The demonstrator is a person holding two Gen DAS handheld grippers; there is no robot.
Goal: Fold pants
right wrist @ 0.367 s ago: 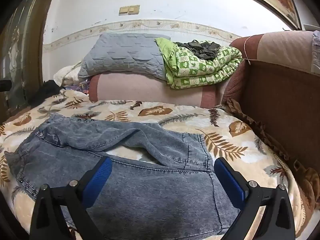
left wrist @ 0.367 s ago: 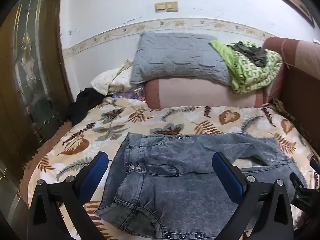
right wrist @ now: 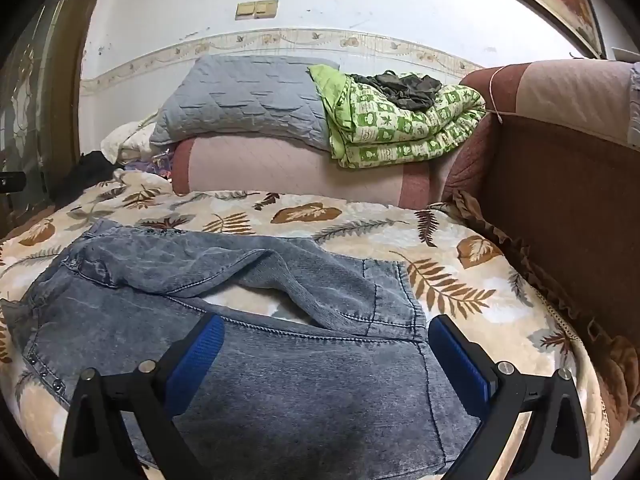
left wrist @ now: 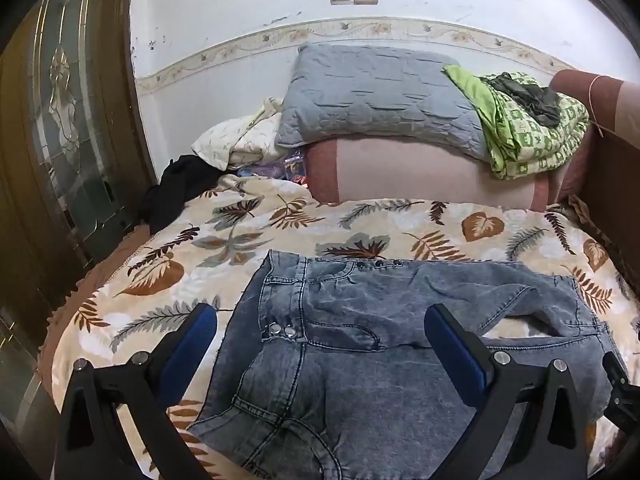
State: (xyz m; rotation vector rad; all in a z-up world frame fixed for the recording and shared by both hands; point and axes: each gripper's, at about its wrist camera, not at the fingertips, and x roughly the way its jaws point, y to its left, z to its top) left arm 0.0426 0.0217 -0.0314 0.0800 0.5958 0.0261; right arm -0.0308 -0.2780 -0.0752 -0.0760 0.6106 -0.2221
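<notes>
Grey-blue denim pants (left wrist: 360,360) lie on the leaf-patterned bedspread (left wrist: 280,224), waistband to the left, legs running right. They also show in the right wrist view (right wrist: 280,380), with the far leg's hem (right wrist: 384,292) creased over the near leg. My left gripper (left wrist: 320,328) is open and empty, hovering above the waist and hip area. My right gripper (right wrist: 326,332) is open and empty, hovering above the leg ends. Part of the right gripper (left wrist: 620,392) shows at the right edge of the left wrist view.
A grey pillow (left wrist: 376,96) and a green quilt (left wrist: 528,128) rest on a pink bolster (left wrist: 420,172) at the bed's head. A brown headboard (right wrist: 560,200) runs along the right. A glass-panelled door (left wrist: 64,120) stands left. Dark clothing (left wrist: 176,184) lies at the far left corner.
Both grippers have moved forward and a little lower over the pants. The pants appear larger and closer in both views. Both grippers stay open.
</notes>
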